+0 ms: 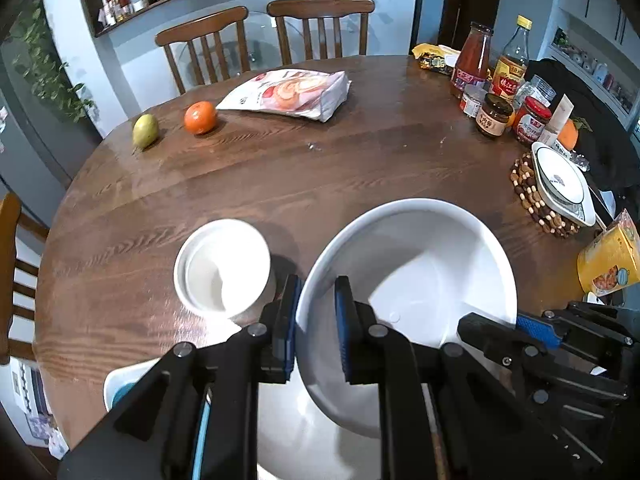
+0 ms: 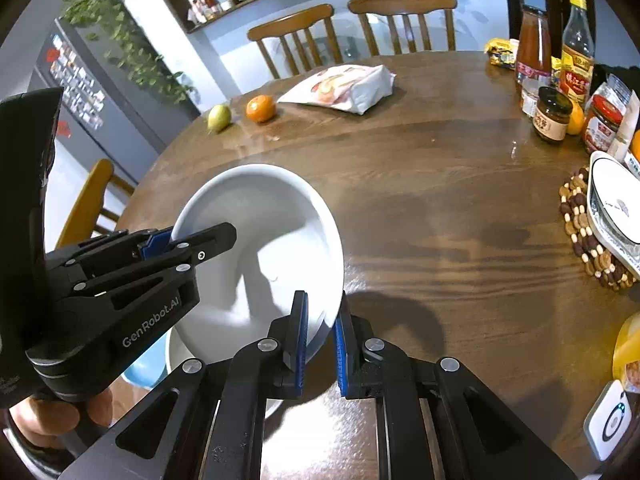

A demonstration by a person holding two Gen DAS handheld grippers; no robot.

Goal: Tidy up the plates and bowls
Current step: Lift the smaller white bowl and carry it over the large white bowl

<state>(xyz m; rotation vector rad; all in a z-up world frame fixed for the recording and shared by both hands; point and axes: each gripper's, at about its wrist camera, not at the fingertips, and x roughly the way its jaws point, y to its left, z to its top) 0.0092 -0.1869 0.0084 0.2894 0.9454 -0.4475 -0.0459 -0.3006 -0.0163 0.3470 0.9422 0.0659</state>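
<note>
Left wrist view, glossy white bowl (image 1: 412, 280), tilted, both tongs pinching rim

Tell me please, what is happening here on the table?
A person holds a large white bowl by its rim with both grippers: the left gripper on one side, the right gripper on the opposite side. The bowl is tilted above the wooden table, over another white dish. A small white bowl stands beside it.

Pear (image 1: 145, 131), orange (image 1: 200, 117) and snack bag (image 1: 289, 94) lie apart.
</note>
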